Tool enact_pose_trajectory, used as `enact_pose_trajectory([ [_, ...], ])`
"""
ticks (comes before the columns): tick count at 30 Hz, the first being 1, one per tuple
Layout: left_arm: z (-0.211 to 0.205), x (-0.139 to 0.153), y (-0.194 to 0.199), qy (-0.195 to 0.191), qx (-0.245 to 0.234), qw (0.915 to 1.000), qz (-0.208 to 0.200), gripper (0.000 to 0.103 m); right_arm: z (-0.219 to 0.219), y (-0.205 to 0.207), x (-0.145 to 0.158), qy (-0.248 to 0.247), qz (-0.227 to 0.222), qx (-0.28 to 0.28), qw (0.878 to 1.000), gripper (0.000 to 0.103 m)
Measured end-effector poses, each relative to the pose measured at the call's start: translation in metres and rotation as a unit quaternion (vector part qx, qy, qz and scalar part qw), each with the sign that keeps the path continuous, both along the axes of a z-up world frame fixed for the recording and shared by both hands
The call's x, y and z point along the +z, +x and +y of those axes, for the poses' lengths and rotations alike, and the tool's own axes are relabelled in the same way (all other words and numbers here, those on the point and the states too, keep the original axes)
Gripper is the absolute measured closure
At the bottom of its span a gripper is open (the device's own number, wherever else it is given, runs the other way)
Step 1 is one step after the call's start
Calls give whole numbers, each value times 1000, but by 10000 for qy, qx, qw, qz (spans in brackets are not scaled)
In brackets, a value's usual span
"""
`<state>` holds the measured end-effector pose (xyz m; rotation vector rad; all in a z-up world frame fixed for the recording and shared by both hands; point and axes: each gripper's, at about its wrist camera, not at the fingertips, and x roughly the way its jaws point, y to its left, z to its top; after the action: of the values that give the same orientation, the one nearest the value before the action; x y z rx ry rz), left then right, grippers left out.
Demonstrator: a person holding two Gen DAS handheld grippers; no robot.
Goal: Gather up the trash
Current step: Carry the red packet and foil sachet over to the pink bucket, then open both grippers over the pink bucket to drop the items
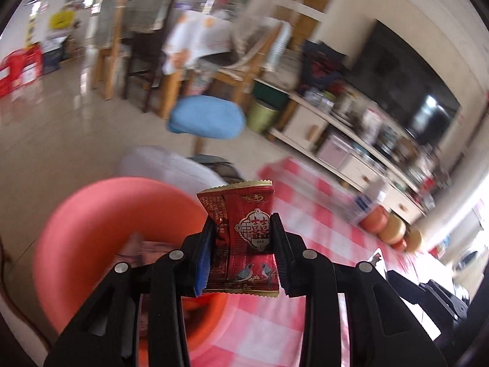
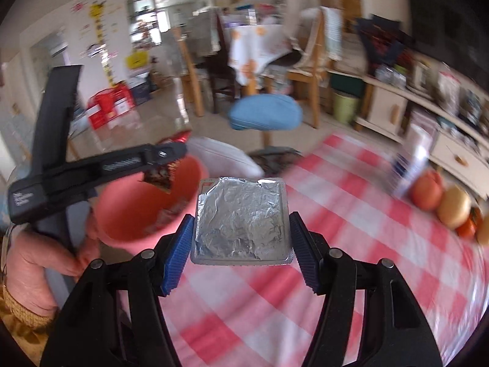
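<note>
Red-and-white checked worktop [image 2: 305, 214] carries blurred round fruit [image 2: 428, 191] at its far right. My left gripper [image 1: 243, 235] pinches a red foil snack wrapper [image 1: 244, 238] above the pink plastic bowl [image 1: 91, 229]. My right gripper [image 2: 241, 238] clamps a square silver foil packet [image 2: 241, 223], held over the cloth just beside that bowl.

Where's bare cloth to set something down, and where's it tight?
Free: checkered tablecloth under and ahead of the right gripper, between pink bin and fruit. Crowded: the bin mouth, where the left gripper holds the red wrapper, and the fruit-and-box edge.
</note>
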<state>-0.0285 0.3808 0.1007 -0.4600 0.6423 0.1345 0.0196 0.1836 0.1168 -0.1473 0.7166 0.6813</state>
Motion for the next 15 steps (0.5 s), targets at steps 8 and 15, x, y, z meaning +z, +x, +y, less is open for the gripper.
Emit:
enact_pose_trajectory([
  [8, 54, -12, -3, -250, 685, 9972, 183, 66, 92, 5, -10, -256, -44, 667, 9974, 40],
  [15, 70, -18, -5, -133, 1192, 9921, 361, 31, 124, 7, -40, -813, -54, 680, 9944, 23],
])
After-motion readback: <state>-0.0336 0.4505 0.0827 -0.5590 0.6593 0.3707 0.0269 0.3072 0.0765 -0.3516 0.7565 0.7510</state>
